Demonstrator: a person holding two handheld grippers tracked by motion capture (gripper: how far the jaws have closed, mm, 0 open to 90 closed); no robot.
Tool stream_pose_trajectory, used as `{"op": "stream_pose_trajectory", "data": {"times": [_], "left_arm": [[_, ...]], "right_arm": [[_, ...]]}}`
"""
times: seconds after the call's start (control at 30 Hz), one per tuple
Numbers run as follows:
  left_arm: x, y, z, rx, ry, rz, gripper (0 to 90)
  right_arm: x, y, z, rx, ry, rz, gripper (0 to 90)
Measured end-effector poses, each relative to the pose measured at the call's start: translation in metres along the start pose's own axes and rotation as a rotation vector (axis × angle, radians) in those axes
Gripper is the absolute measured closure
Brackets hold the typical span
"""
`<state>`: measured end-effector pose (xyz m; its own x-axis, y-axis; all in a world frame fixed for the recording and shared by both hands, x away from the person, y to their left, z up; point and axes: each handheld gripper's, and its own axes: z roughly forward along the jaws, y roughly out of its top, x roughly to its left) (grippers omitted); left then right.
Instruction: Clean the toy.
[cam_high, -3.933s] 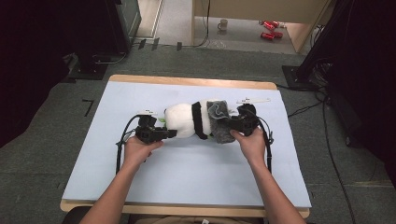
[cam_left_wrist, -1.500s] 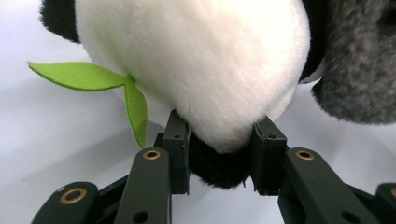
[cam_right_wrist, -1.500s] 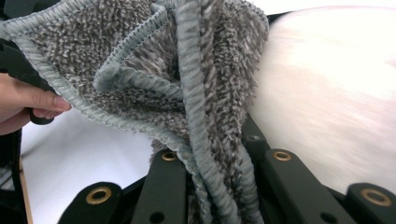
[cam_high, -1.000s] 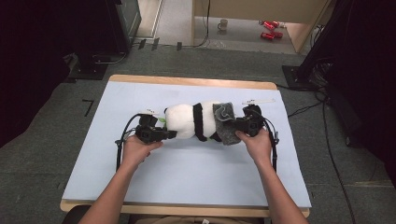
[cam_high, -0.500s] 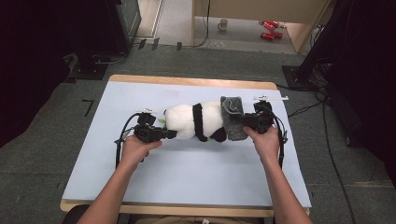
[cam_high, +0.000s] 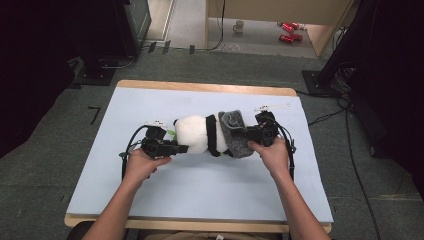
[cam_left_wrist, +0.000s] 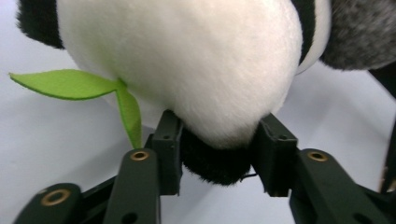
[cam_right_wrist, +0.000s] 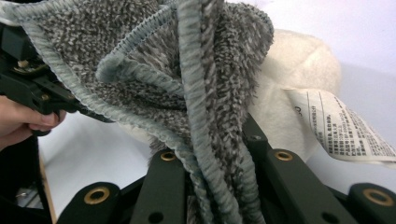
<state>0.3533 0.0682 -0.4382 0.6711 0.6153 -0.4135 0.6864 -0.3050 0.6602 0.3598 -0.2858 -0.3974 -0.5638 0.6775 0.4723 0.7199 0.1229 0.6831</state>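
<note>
Tabletop (cam_high: 165, 200): right hand-held gripper (cam_high: 254, 133) clamps grey towel (cam_high: 236, 131) (jaws nearly together).

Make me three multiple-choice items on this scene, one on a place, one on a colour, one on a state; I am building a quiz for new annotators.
1. Where does the grey cloth lie?
A. over the end of the panda plush next to the right tool
B. folded at the table's near edge
C. on the floor

2. What colour is the felt leaf on the plush?
A. red
B. green
C. blue

3. What is the right tool doing?
A. hanging open above the table
B. lying loose on the table
C. pinching the grey cloth

Answers: 1 A, the high view shows the cloth draped there; 2 B, the left gripper view shows it bright green; 3 C, the right gripper view shows cloth bunched between its jaws.
</note>
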Motion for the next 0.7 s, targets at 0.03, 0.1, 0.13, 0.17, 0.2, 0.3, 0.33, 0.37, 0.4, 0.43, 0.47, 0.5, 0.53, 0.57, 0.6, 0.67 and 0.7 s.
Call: {"op": "stream_pose_trajectory", "data": {"times": [0.03, 0.1, 0.13, 0.17, 0.2, 0.3, 0.33, 0.37, 0.4, 0.43, 0.47, 0.5, 0.53, 0.57, 0.6, 0.67, 0.7], "left_arm": [[0.001, 0.0, -0.001, -0.005, -0.005, -0.01, 57.8], [0.002, -0.001, -0.001, -0.007, -0.008, -0.022, 59.2], [0.002, -0.002, 0.0, -0.001, -0.003, -0.019, 59.8], [0.003, -0.002, 0.001, 0.007, 0.004, -0.016, 60.4], [0.003, -0.003, 0.003, 0.015, 0.012, -0.011, 60.9], [0.004, -0.005, 0.006, 0.02, 0.021, -0.007, 61.5], [0.004, -0.005, 0.006, 0.017, 0.018, -0.012, 61.5], [0.005, -0.006, 0.007, 0.013, 0.02, -0.01, 61.6], [0.005, -0.007, 0.007, 0.014, 0.023, -0.008, 61.6], [0.005, -0.008, 0.008, 0.015, 0.026, -0.006, 61.7], [0.006, -0.009, 0.009, 0.012, 0.031, -0.005, 61.8], [0.006, -0.009, 0.009, 0.013, 0.032, -0.006, 61.9], [0.006, -0.009, 0.009, 0.014, 0.037, -0.003, 61.9], [0.006, -0.009, 0.01, 0.015, 0.038, -0.002, 61.9], [0.006, -0.01, 0.01, 0.014, 0.037, -0.003, 62.0], [0.007, -0.01, 0.01, 0.015, 0.031, -0.01, 62.0], [0.008, -0.01, 0.01, 0.014, 0.03, -0.014, 62.0]], "right_arm": [[-0.001, 0.001, -0.001, -0.009, 0.014, 0.015, 77.0], [-0.005, 0.004, -0.008, -0.052, 0.0, 0.036, 77.0], [-0.009, 0.006, -0.011, -0.073, -0.023, 0.044, 77.0], [-0.013, 0.006, -0.015, -0.09, -0.049, 0.052, 77.0], [-0.018, 0.007, -0.018, -0.105, -0.073, 0.065, 77.1], [-0.035, 0.004, -0.021, -0.12, -0.12, 0.113, 77.1], [-0.039, 0.002, -0.019, -0.118, -0.125, 0.127, 77.1], [-0.043, 0.001, -0.016, -0.112, -0.131, 0.136, 77.1], [-0.046, -0.001, -0.012, -0.1, -0.137, 0.138, 77.1], [-0.047, -0.002, -0.007, -0.089, -0.142, 0.14, 77.1], [-0.048, -0.003, -0.002, -0.073, -0.15, 0.139, 77.2], [-0.048, -0.005, 0.002, -0.063, -0.159, 0.131, 77.3], [-0.047, -0.007, 0.005, -0.06, -0.17, 0.119, 77.5], [-0.046, -0.01, 0.008, -0.051, -0.188, 0.107, 77.6], [-0.046, -0.012, 0.01, -0.032, -0.215, 0.097, 77.7], [-0.05, -0.017, 0.018, 0.032, -0.258, 0.103, 77.8], [-0.052, -0.021, 0.022, 0.065, -0.265, 0.115, 77.9]]}}
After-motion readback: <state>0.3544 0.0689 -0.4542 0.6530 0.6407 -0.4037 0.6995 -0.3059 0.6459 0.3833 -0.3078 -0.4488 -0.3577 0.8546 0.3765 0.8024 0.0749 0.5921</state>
